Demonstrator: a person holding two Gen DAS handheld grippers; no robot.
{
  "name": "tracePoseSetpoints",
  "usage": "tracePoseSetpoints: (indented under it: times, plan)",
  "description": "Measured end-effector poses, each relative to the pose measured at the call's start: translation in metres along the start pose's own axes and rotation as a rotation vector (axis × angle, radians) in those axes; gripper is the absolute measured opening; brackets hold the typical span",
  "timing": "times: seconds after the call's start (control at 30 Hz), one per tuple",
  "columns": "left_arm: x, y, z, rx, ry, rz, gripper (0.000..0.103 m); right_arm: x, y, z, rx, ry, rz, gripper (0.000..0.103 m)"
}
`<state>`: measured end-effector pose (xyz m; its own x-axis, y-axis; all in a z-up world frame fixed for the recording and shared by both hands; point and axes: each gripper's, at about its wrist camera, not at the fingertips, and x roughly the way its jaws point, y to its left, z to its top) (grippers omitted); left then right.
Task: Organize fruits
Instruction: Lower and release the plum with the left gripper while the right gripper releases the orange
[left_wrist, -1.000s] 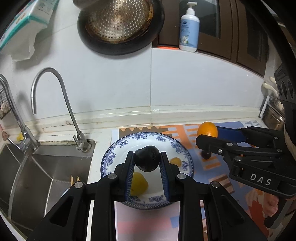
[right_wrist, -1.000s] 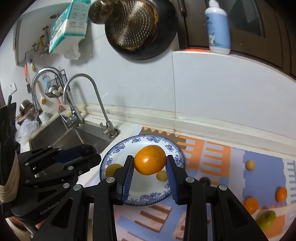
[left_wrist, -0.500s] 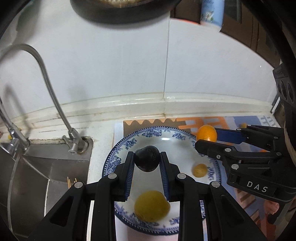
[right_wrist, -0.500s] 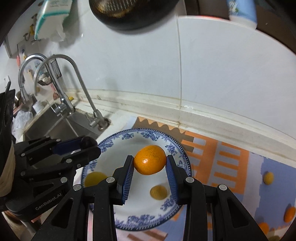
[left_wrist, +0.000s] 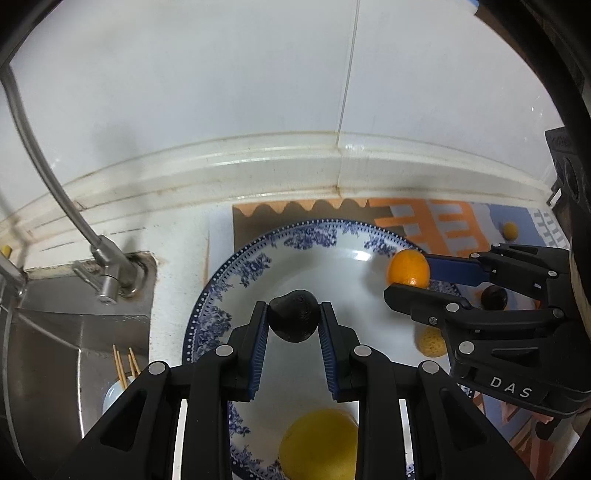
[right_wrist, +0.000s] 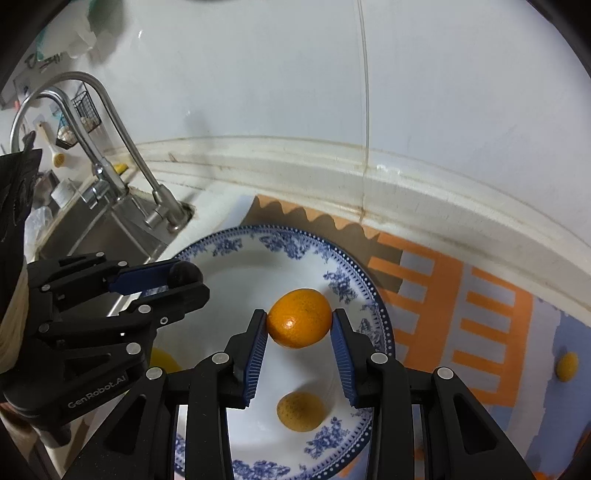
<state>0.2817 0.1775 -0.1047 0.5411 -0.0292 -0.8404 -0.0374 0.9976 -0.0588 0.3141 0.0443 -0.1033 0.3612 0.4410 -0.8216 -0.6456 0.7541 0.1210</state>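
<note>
My left gripper (left_wrist: 293, 325) is shut on a small black fruit (left_wrist: 294, 319) and hangs over the blue-and-white plate (left_wrist: 236, 280). My right gripper (right_wrist: 299, 328) is shut on an orange (right_wrist: 299, 318) over the same plate (right_wrist: 354, 288). In the left wrist view the right gripper (left_wrist: 410, 275) shows at the right with the orange (left_wrist: 408, 268). In the right wrist view the left gripper (right_wrist: 184, 277) shows at the left. On the plate lie a large yellow fruit (left_wrist: 319, 443) and a small yellow-orange fruit (right_wrist: 301, 411).
The plate sits on a patterned orange and blue mat (right_wrist: 480, 314). A small yellow fruit (right_wrist: 567, 365) and a dark fruit (left_wrist: 493, 297) lie on the mat. A steel sink (left_wrist: 55, 350) with a curved tap (right_wrist: 122, 147) lies to the left, the tiled wall behind.
Both grippers have come down and forward over the plate with their fruits still held. The plate and the fruits on it now fill much more of both views.
</note>
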Motion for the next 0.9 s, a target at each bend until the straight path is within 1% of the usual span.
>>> tracePoseSetpoints:
  times: [0.13,0.5,0.57,0.67,0.83,0.9]
  plan:
    - [0.009,0.001,0.001,-0.001,0.033,-0.014,0.027,0.008,-0.002,0.000,0.005,0.022,0.002,0.036]
    - [0.021,0.004,-0.002,-0.004,0.037,0.000,0.027,0.017,-0.003,0.001,0.004,0.043,0.007,0.036]
    - [0.020,0.004,-0.002,-0.011,0.029,0.000,0.029,0.017,-0.003,0.000,0.002,0.042,0.006,0.037]
    - [0.012,0.004,-0.004,-0.010,-0.002,0.003,0.039,0.014,-0.003,-0.001,0.002,0.035,0.009,0.038]
    - [-0.011,0.000,-0.009,-0.010,-0.052,0.038,0.040,-0.006,-0.001,-0.003,0.001,-0.014,-0.002,0.039]
    - [-0.026,-0.003,-0.010,-0.014,-0.076,0.041,0.043,-0.018,-0.002,-0.004,0.008,-0.038,-0.007,0.040]
